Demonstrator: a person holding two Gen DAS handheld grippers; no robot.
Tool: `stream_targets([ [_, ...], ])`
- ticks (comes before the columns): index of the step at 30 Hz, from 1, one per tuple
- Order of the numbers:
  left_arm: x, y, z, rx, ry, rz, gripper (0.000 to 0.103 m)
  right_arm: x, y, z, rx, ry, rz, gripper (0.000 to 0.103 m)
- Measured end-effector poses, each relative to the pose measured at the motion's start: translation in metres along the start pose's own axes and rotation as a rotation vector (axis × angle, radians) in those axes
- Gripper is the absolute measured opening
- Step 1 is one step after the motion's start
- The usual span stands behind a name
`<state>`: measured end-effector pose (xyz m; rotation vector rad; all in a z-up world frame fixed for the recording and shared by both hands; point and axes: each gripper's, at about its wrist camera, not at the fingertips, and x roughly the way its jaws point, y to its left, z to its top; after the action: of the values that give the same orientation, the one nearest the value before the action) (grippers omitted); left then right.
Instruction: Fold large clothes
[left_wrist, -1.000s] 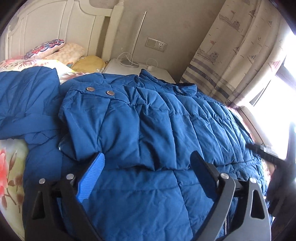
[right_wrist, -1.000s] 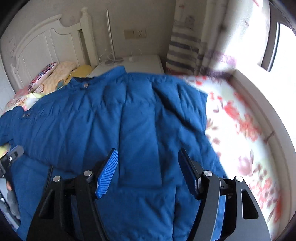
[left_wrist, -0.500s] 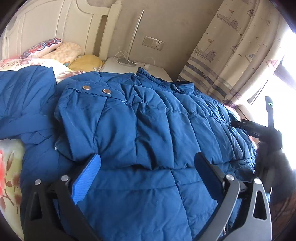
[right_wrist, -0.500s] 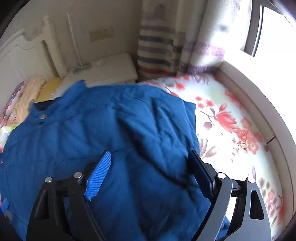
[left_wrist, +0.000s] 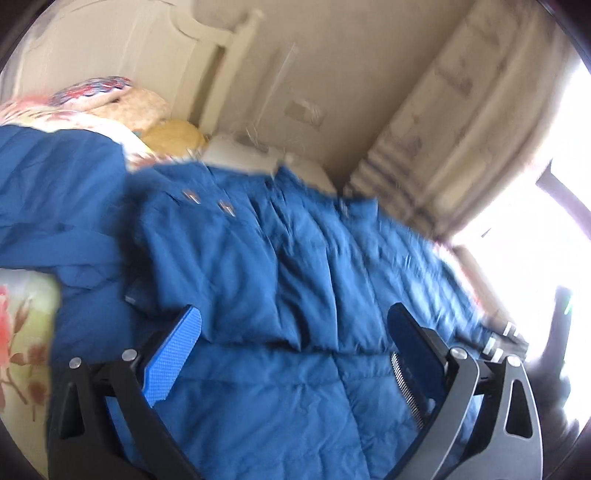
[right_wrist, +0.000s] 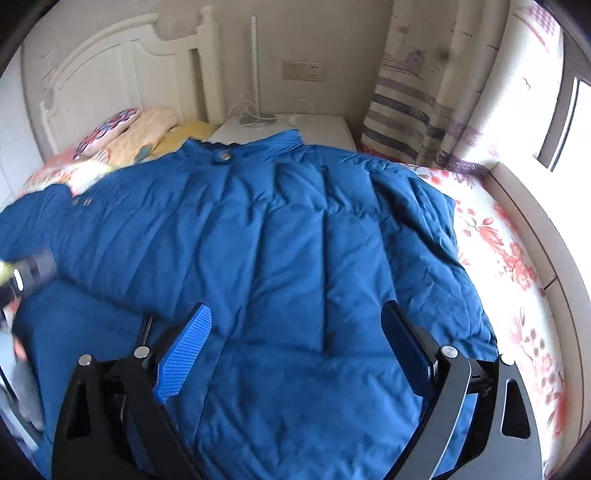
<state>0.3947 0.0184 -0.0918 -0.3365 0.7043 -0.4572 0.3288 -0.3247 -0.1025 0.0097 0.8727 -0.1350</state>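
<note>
A bedroom was shown, with a bed under a floral sheet (right_wrist: 517, 280), a white headboard (right_wrist: 110, 74) at its head, a white nightstand (right_wrist: 295, 127) beside the headboard, and a patterned curtain (right_wrist: 424, 81) against a bright window on the right. Pillows (right_wrist: 147, 133) were heaped at the head end. A blue padded jacket (right_wrist: 295, 258) was spread over most of the bed, its collar turned toward the nightstand and its long axis laid from head to foot, with its hem at the near edge. One sleeve was folded across toward the left edge. The left gripper (left_wrist: 291, 339) was held wide apart above the jacket, nothing pinched. The right gripper (right_wrist: 295, 332) was being opened over the lower body of the jacket, no cloth clamped.
</note>
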Motion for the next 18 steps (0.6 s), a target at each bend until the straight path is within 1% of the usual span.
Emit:
stream_targets([
  [2, -0.026, 0.019, 0.009, -0.096, -0.101, 0.018, 0.099, 0.017, -0.002, -0.011, -0.02, 0.065, -0.02, 0.09],
  [3, -0.049, 0.037, 0.015, -0.187, -0.182, 0.024, 0.099, 0.022, -0.009, -0.015, 0.006, 0.054, 0.003, 0.09],
  [4, -0.066, 0.052, 0.019, -0.26, -0.238, 0.024, 0.099, 0.023, -0.014, -0.016, 0.035, 0.042, 0.025, 0.09],
  [5, -0.084, 0.07, 0.022, -0.341, -0.291, 0.031, 0.099, 0.022, -0.018, -0.015, 0.054, 0.037, 0.023, 0.09],
  [7, -0.13, 0.12, 0.024, -0.55, -0.417, 0.057, 0.099, 0.024, -0.019, -0.014, 0.061, 0.035, 0.017, 0.091],
  [8, -0.144, 0.137, 0.023, -0.615, -0.457, 0.063, 0.099, 0.025, -0.018, -0.014, 0.053, 0.034, 0.011, 0.091],
  [9, -0.163, 0.163, 0.021, -0.703, -0.511, 0.079, 0.099, 0.022, -0.014, -0.016, 0.053, 0.033, 0.009, 0.091],
  [10, -0.176, 0.186, 0.021, -0.764, -0.543, 0.1, 0.099, 0.021, -0.013, -0.016, 0.051, 0.031, 0.007, 0.091],
  [11, -0.188, 0.213, 0.023, -0.828, -0.547, 0.142, 0.099, 0.022, -0.013, -0.016, 0.051, 0.029, 0.007, 0.091],
  [12, -0.192, 0.231, 0.024, -0.866, -0.534, 0.168, 0.099, 0.021, -0.013, -0.017, 0.053, 0.028, 0.009, 0.091],
  [13, -0.194, 0.248, 0.026, -0.9, -0.517, 0.183, 0.099, 0.02, -0.013, -0.019, 0.054, 0.027, 0.011, 0.092],
  [14, -0.194, 0.275, 0.028, -0.958, -0.495, 0.191, 0.098, 0.023, -0.014, -0.017, 0.055, 0.026, 0.012, 0.092],
  [16, -0.194, 0.301, 0.031, -1.001, -0.488, 0.198, 0.091, 0.018, -0.013, -0.02, 0.055, 0.023, 0.013, 0.092],
  [17, -0.196, 0.311, 0.038, -0.99, -0.495, 0.22, 0.088, 0.015, -0.011, -0.021, 0.056, 0.021, 0.013, 0.092],
  [18, -0.198, 0.313, 0.043, -0.972, -0.5, 0.238, 0.075, 0.016, -0.011, -0.021, 0.056, 0.02, 0.014, 0.092],
])
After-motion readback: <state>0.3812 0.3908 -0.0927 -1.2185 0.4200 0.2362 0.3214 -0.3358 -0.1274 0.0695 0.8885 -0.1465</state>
